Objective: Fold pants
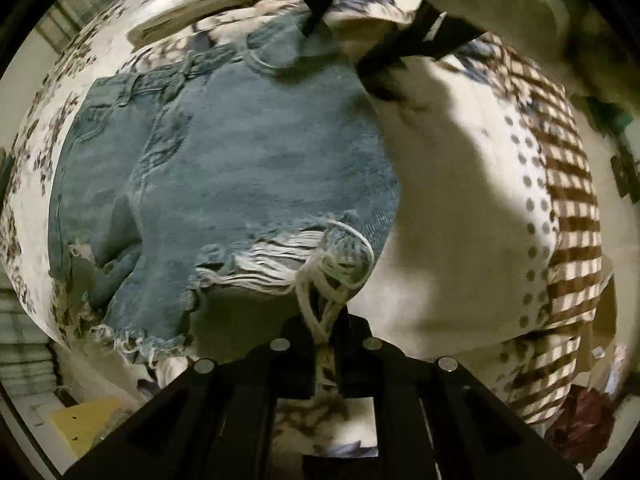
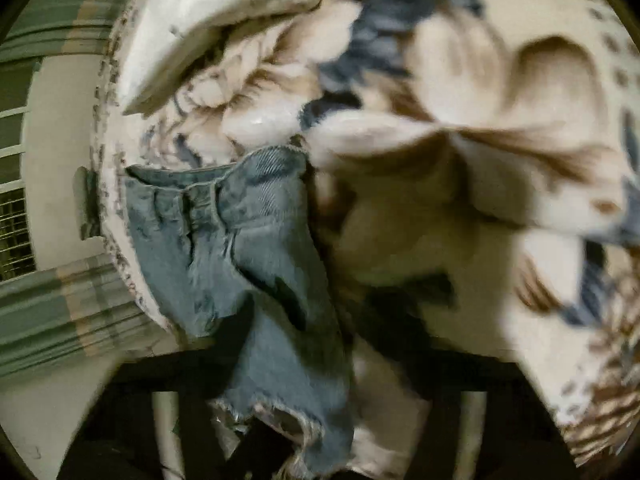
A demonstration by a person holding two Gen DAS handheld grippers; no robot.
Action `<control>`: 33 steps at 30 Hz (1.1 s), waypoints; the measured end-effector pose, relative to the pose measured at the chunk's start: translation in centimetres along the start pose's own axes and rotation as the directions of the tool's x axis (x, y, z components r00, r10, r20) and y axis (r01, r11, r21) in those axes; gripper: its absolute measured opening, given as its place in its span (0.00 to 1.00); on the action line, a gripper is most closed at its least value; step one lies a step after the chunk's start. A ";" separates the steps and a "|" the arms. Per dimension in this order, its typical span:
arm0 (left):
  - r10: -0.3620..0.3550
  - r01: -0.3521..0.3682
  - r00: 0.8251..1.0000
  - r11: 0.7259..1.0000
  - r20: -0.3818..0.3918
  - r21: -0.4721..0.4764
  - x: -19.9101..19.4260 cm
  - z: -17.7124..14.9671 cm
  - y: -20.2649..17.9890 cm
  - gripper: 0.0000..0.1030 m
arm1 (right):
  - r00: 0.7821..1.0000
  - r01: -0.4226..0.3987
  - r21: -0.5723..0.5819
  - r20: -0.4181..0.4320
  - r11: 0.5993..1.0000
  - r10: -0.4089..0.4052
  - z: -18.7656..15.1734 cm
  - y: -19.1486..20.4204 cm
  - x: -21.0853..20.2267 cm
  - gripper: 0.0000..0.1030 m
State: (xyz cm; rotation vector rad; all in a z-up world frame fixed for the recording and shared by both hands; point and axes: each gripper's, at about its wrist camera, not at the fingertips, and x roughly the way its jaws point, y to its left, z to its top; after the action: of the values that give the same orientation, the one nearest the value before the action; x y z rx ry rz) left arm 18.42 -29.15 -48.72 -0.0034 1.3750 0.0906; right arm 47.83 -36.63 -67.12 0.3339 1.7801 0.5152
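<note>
Light blue denim shorts (image 1: 224,184) with frayed hems lie on a floral bedspread (image 1: 452,208). My left gripper (image 1: 323,332) is shut on white frayed threads at the hem. The right gripper (image 1: 378,76) shows at the top of the left wrist view, at the far waistband edge. In the right wrist view the shorts (image 2: 248,240) are lifted and draped over my right gripper (image 2: 280,452). Its fingers are mostly hidden by denim and the view is blurred. It appears shut on the fabric.
A folded cream quilt (image 2: 224,24) lies at the back of the bed. A brown checked cloth (image 1: 572,216) lies at the right. A green striped curtain (image 2: 52,308) and a wall stand beyond the bed's left edge.
</note>
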 end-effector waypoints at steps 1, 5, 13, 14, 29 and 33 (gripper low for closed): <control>-0.012 0.012 1.000 1.000 0.010 -0.006 -0.4 -0.1 0.7 0.04 | 0.999 0.030 -0.001 0.017 1.000 -0.030 0.1 0.5 0.2 0.10; -0.053 0.055 0.996 0.998 0.067 -0.028 -3.0 -0.8 3.4 0.04 | 0.995 0.034 0.031 0.089 0.999 -0.037 -0.7 3.0 -1.8 0.08; -0.062 0.092 0.984 0.981 0.167 -0.173 -9.5 -2.0 13.6 0.04 | 0.985 0.034 0.050 0.169 0.998 -0.042 -3.1 12.9 -5.7 0.08; -0.057 0.093 0.983 0.975 0.175 -0.201 -9.6 -1.8 14.4 0.04 | 0.983 0.039 0.041 0.175 0.998 -0.045 -3.2 14.6 -5.6 0.08; -0.022 0.071 0.995 0.823 0.094 -0.564 -0.9 -3.8 35.7 0.04 | 0.956 0.290 -0.104 0.078 0.952 -0.282 2.0 37.3 12.6 0.08; -0.061 0.084 0.996 0.786 0.059 -0.613 2.5 -4.9 36.8 0.05 | 0.923 0.384 -0.114 0.070 0.916 -0.378 2.3 38.7 16.5 0.08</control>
State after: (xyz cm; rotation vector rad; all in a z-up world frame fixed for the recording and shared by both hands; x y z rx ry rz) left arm 11.61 7.43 -50.26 -0.6050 1.2531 0.4735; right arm 44.08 5.03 -61.79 -0.0919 1.7023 0.3340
